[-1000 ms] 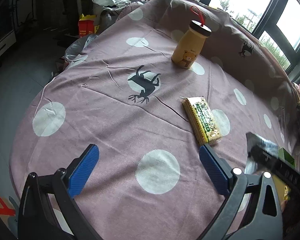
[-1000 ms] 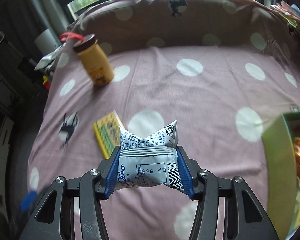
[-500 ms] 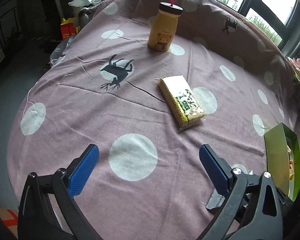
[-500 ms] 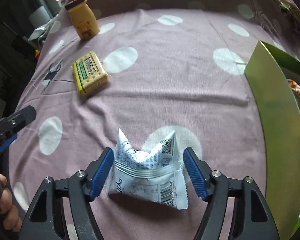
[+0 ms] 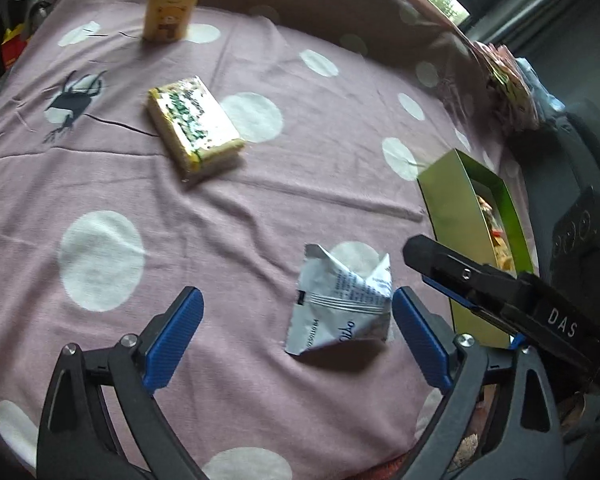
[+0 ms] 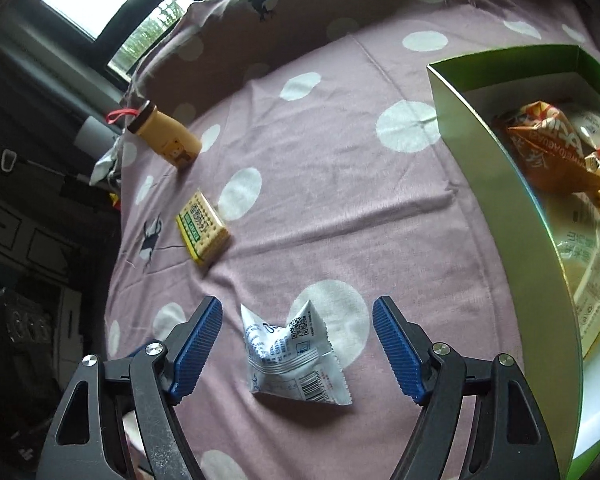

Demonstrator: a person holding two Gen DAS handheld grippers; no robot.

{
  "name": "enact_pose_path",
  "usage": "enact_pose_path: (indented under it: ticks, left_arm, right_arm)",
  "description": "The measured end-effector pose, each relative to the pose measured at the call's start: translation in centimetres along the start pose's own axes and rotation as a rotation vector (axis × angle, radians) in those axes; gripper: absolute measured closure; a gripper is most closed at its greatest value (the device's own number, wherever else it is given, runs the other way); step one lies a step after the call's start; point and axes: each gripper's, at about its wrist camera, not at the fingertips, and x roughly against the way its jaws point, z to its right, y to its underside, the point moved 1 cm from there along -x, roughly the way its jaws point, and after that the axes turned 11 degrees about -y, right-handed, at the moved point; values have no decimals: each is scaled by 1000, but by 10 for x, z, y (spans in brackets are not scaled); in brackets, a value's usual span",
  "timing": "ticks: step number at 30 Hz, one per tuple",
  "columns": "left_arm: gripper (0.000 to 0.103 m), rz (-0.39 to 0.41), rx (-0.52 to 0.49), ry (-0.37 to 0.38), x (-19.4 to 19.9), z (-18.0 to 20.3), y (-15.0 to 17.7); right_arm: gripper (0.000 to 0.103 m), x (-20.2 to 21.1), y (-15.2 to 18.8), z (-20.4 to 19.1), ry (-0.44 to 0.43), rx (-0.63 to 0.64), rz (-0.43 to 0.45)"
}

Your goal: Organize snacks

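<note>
A crumpled white snack packet (image 5: pixel 340 304) (image 6: pixel 292 356) lies on the pink dotted cloth. My left gripper (image 5: pixel 294 296) hangs over it with its jaws wide and closing; the packet sits by the right pad, not pressed. My right gripper (image 6: pixel 297 304) is open around the same packet without touching it, and one of its fingers (image 5: pixel 440 260) reaches in from the right in the left wrist view. A yellow-green biscuit pack (image 5: pixel 194 124) (image 6: pixel 202 226) lies farther off. Beyond it stands a yellow bear bottle (image 5: pixel 172 4) (image 6: pixel 164 138).
An open green box (image 5: pixel 456 208) (image 6: pixel 492 168) stands to the right and holds an orange snack bag (image 6: pixel 552 144) and other packets. More wrapped snacks (image 5: pixel 508 84) sit at the far right edge. The cloth's edge drops off to the left.
My right gripper opened and let go of the white packet, which now lies on the cloth. My left gripper swung right, bringing the packet between its fingers.
</note>
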Motion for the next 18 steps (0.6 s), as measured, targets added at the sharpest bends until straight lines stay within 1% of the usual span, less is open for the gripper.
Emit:
enact_pose_path:
  ticks: [1,2,3,4,5,6,8,9,10,11,12,13,14,15,18]
  left_arm:
    - [8,-16,-12,23,-4,5,1]
    - [11,-35,-19,42,-9,9,2]
    - [15,-67,-25,50,-16,12,4]
    - [21,-89,-30,53,-21,15,5]
    - [24,-103,-39,56,-24,18,6]
    - [24,-106,-47,58,-26,21,6]
    - [29,-115,-58,68,-30,26,7]
    - [31,-124,-60,74,-32,26,7]
    - [35,-136,-61,76,-34,28,7]
    - [37,-145,-63,72,-37,29,7]
    - [38,-145,-65,74,-38,31,8]
    - [42,-144,-67,77,-39,32,8]
    - [45,-143,-67,83,-39,32,8]
    - [46,-139,-70,84,-38,33,8]
    - [49,-99,-75,105,-30,35,7]
  right_arm:
    - [24,-4,0,1,-18,-8,-17]
    - [24,-7,1,1,-29,-20,-33]
    - [24,-10,2,3,-47,-37,-48]
    - [24,-13,3,3,-66,-45,-57]
    - [24,-15,4,3,-74,-45,-64]
    - [24,-18,5,3,-65,-41,-71]
    - [25,-23,6,5,-44,-46,-83]
    - [26,-26,7,7,-44,-54,-94]
    - [27,-29,7,9,-52,-65,-105]
    - [28,-32,8,11,-71,-78,-116]
    - [28,-35,8,12,-93,-91,-127]
    - [29,-37,9,13,-100,-97,-136]
    - [34,-39,9,13,-80,-91,-137]
    - [39,-39,10,13,-54,-79,-132]
    - [45,-36,10,11,-58,-74,-116]
